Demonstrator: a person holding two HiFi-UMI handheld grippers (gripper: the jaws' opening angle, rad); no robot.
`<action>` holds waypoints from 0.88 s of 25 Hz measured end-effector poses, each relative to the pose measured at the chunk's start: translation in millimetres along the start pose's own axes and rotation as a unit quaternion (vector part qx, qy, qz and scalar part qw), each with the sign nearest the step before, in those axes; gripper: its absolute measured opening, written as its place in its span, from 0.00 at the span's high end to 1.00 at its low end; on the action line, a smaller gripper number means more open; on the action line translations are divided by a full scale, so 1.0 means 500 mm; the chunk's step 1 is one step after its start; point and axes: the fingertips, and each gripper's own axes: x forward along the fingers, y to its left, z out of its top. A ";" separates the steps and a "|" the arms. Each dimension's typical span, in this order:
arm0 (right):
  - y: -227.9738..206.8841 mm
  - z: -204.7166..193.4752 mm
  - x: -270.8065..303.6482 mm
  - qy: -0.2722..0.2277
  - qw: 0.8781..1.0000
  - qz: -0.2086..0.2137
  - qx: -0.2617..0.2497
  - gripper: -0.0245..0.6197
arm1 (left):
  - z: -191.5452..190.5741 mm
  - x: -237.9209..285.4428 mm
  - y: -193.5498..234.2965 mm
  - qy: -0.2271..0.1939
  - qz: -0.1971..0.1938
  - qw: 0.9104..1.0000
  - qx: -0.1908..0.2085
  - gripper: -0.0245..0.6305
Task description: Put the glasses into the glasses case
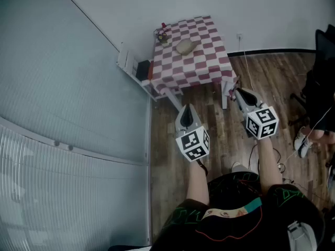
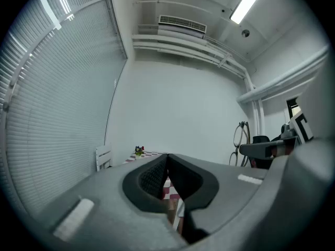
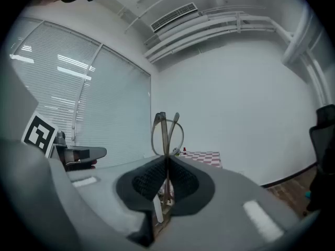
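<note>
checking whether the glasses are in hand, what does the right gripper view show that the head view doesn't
Only the right gripper view: the glasses clamped between the jaws of the right gripper, their lenses sticking out past the tips. Only the head view: the tan glasses case lying on the checked table, and the person's forearms. Both: the checked table, the window blinds and the left gripper.

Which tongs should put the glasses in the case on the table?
The right tongs: they are shut on the glasses. The left tongs are shut with nothing in them. The glasses case lies on the checkered table ahead.
</note>
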 end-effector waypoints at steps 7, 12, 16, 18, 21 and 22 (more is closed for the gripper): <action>0.010 0.000 0.012 -0.001 1.000 -0.007 -0.003 0.93 | -0.009 -0.001 0.015 0.002 -0.006 1.000 -0.001 0.95; 0.024 0.008 0.018 -0.002 1.000 -0.005 -0.011 0.93 | -0.009 -0.001 0.032 -0.003 -0.006 1.000 -0.009 0.95; 0.027 0.012 0.022 0.000 1.000 -0.006 -0.015 0.93 | -0.008 -0.002 0.040 -0.005 -0.008 1.000 -0.014 0.95; 0.026 0.019 0.025 -0.001 1.000 -0.007 -0.016 0.93 | -0.007 -0.001 0.042 -0.007 -0.008 1.000 -0.016 0.95; 0.027 0.021 0.034 0.000 1.000 -0.007 -0.019 0.93 | -0.008 0.003 0.053 -0.009 -0.006 1.000 -0.019 0.95; 0.028 0.022 0.036 0.000 1.000 -0.007 -0.020 0.93 | -0.009 0.003 0.058 -0.009 -0.005 1.000 -0.021 0.95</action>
